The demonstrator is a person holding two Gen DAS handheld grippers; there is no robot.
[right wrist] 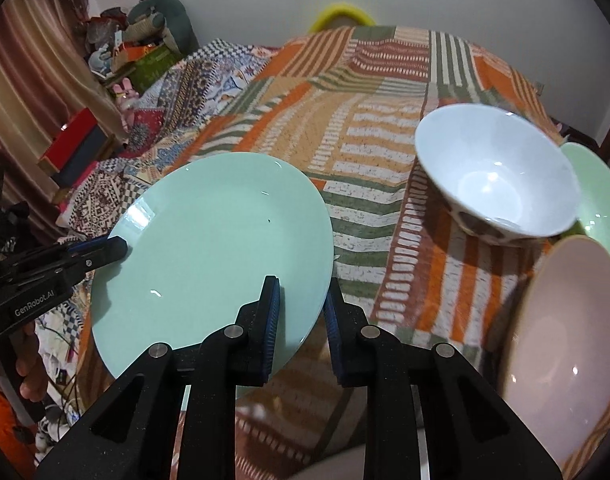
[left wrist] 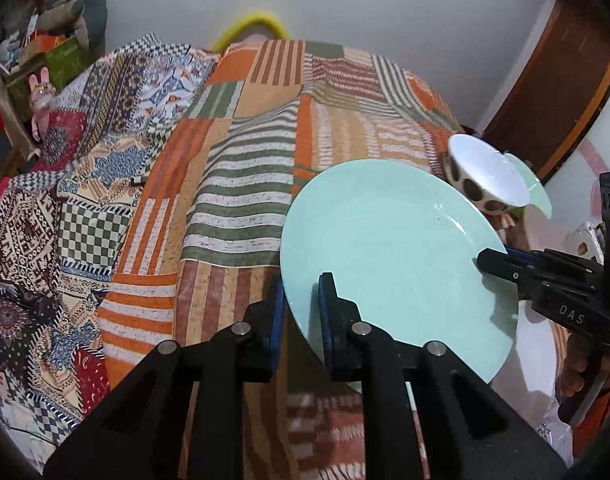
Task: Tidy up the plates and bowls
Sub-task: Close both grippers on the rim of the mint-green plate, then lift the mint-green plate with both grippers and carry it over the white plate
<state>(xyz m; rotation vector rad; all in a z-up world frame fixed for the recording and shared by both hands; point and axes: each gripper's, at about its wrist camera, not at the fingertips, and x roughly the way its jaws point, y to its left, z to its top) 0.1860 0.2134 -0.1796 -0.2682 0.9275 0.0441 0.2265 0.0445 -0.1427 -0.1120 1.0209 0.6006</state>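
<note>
A mint-green plate (left wrist: 393, 264) (right wrist: 213, 248) hangs tilted above the patchwork bedspread, held by both grippers. My left gripper (left wrist: 301, 280) is shut on its left rim, which runs between the blue pads. My right gripper (right wrist: 301, 282) is shut on the opposite rim. Each gripper shows in the other's view, the right gripper (left wrist: 489, 260) at the plate's right edge and the left gripper (right wrist: 121, 246) at its left edge. A white bowl with brown spots (right wrist: 497, 176) (left wrist: 485, 176) stands on the bed to the right.
Behind the bowl lies a pale green plate (right wrist: 597, 196) (left wrist: 533, 184), and a pink plate (right wrist: 561, 356) lies at the near right. The orange striped bedspread (right wrist: 369, 128) stretches back to a white wall. Boxes and soft toys (right wrist: 145, 28) are piled at the far left.
</note>
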